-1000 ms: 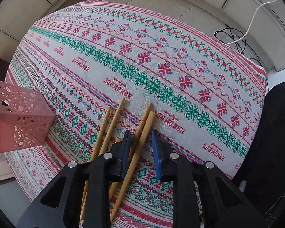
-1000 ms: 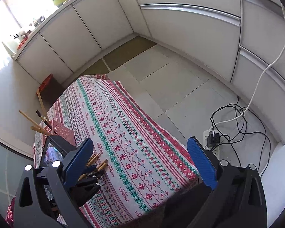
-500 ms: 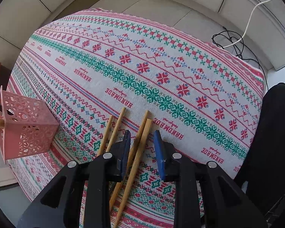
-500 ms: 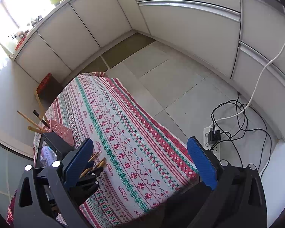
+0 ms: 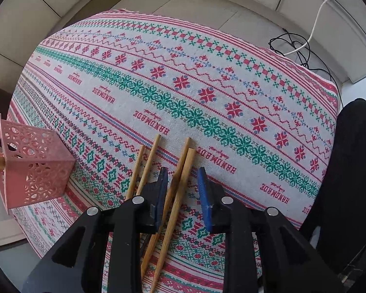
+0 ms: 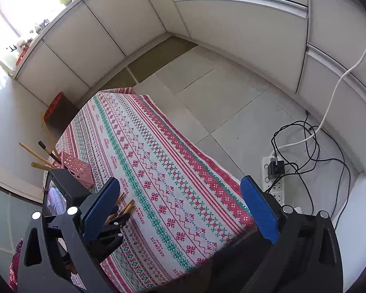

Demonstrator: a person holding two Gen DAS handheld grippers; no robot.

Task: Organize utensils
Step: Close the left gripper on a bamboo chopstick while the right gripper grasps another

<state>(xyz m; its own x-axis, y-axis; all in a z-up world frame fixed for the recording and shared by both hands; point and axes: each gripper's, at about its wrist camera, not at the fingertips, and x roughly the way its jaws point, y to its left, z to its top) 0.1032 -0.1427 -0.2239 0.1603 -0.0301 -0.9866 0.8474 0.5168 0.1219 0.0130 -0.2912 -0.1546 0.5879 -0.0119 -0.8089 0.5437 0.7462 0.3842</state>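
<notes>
Several wooden chopsticks (image 5: 180,171) lie on the patterned tablecloth (image 5: 183,85). My left gripper (image 5: 183,180) is open, low over them, with two chopsticks between its blue fingers and two more (image 5: 144,166) just left of it. A pink perforated holder (image 5: 34,163) stands at the left with chopsticks in it. In the right wrist view my right gripper (image 6: 180,210) is wide open and empty, high above the table; the holder (image 6: 75,166), the left gripper (image 6: 114,219) and the chopsticks (image 6: 127,207) show at lower left.
The tablecloth (image 6: 158,158) covers a small table with edges close on all sides. A power strip and cables (image 6: 275,171) lie on the tiled floor to the right. White cabinets run along the walls.
My left gripper has drawn back slightly along the chopsticks and opened a little wider. The right gripper has stayed high and open.
</notes>
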